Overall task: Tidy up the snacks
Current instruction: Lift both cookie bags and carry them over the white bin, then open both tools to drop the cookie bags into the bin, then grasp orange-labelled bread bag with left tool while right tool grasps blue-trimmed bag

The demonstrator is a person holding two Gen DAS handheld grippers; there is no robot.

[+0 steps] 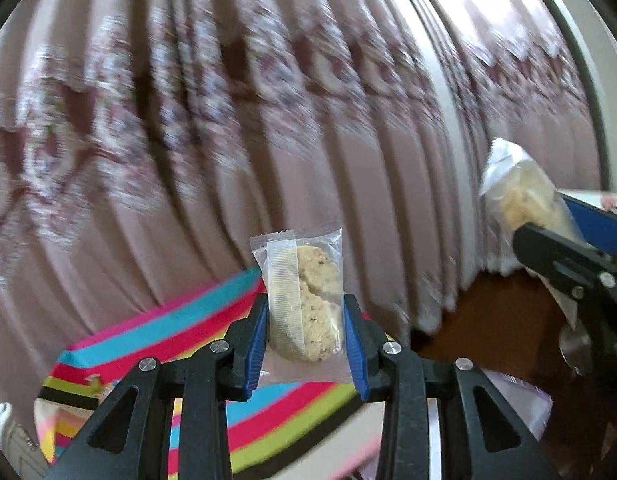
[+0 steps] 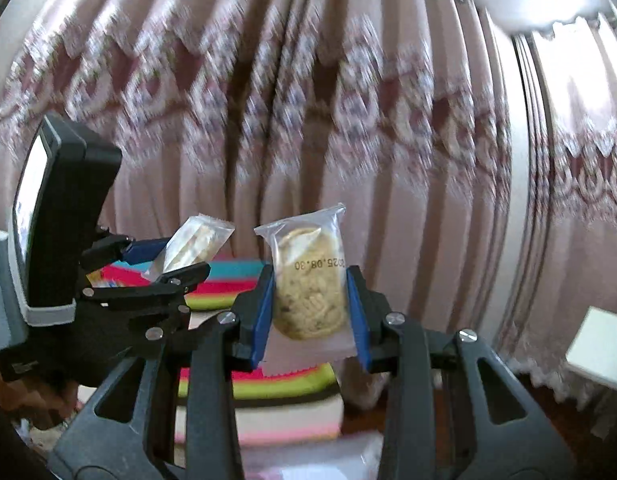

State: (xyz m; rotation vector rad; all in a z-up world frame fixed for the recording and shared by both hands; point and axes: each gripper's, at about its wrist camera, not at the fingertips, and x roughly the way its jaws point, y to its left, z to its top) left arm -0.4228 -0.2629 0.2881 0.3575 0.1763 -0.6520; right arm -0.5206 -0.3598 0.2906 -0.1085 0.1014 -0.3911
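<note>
A pleated pink curtain (image 1: 268, 120) fills the background of both views, heavily smeared, and below it lies a striped box (image 1: 156, 344) in pink, blue and green bands, which is probably where the snacks are headed, though the blur leaves its opening unreadable. The step in hand looks like the carry: both snacks are lifted clear of any surface and neither is yet set down. The left gripper (image 1: 305, 344) pinches a clear-wrapped cookie packet (image 1: 304, 300) upright by its lower half, the blue pads pressing its two sides, with the sealed top edge standing above the fingertips. The right gripper (image 2: 310, 312) clamps a second cookie packet (image 2: 310, 276) the same way, its printed date facing the camera upside down. The two grippers sit near each other, left one seen side-on in the right view, just above the striped box. The next move likely calls for bringing each packet over the box and lowering it before releasing, one at a time so the grippers do not collide.
</note>
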